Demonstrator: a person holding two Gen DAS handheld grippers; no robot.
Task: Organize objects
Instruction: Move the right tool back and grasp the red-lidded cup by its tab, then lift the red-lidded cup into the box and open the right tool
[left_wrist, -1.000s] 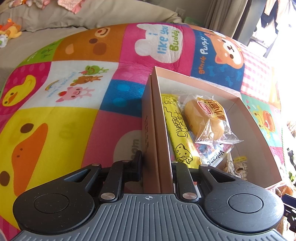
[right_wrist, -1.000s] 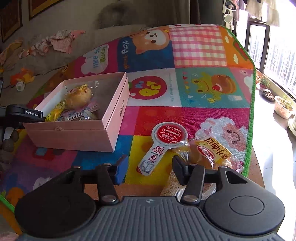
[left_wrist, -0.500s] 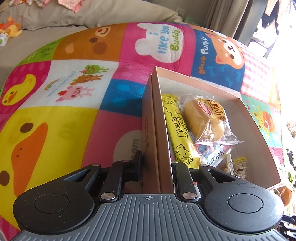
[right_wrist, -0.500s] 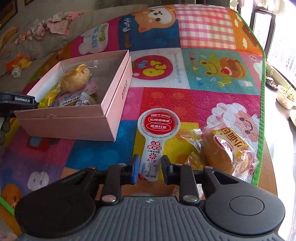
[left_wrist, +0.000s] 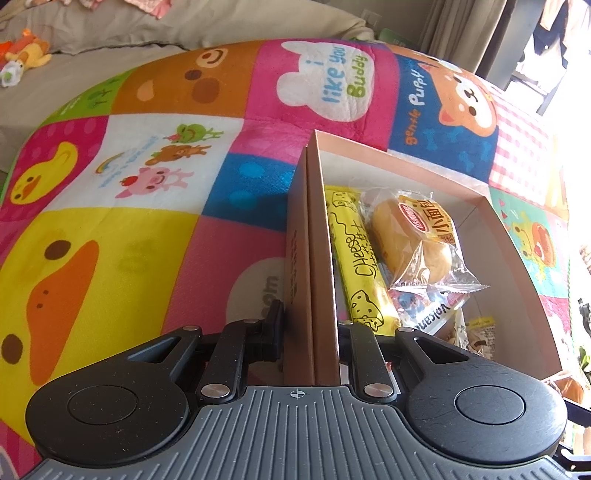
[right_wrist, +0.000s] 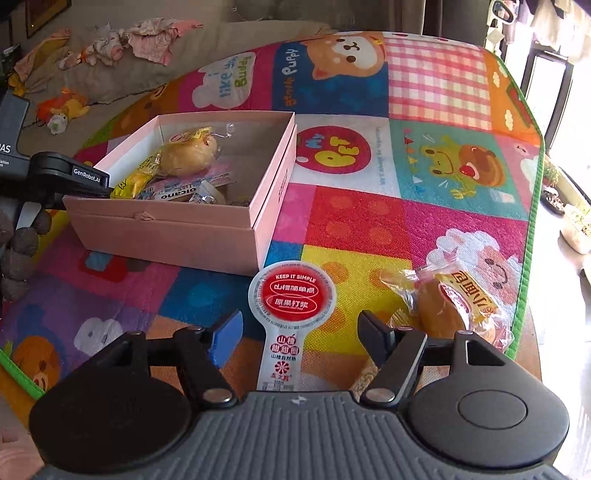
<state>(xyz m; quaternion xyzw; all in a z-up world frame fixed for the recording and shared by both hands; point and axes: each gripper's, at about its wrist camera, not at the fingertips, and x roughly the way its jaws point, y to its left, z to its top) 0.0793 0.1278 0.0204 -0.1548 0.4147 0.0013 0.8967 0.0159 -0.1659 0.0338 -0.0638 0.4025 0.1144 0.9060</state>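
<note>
1. The left gripper (left_wrist: 310, 325) pinches the pink box's (right_wrist: 192, 232) near wall, steadying it; its jaws are closing a touch tighter on that wall.
2. Already packed just beyond that claw: a yellow cheese stick (left_wrist: 358, 258), a wrapped bun (left_wrist: 413, 236) and other packets.
3. The right gripper (right_wrist: 295, 332) is spreading, its jaws opening around the round-headed red-label packet (right_wrist: 291, 295), not pressing it.
4. Left to pack, it seems: that packet and the second bun (right_wrist: 454, 306) just right of the claw.

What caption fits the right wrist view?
Right gripper opening around a paddle-shaped snack pack on the mat, beside the pink box.
</note>
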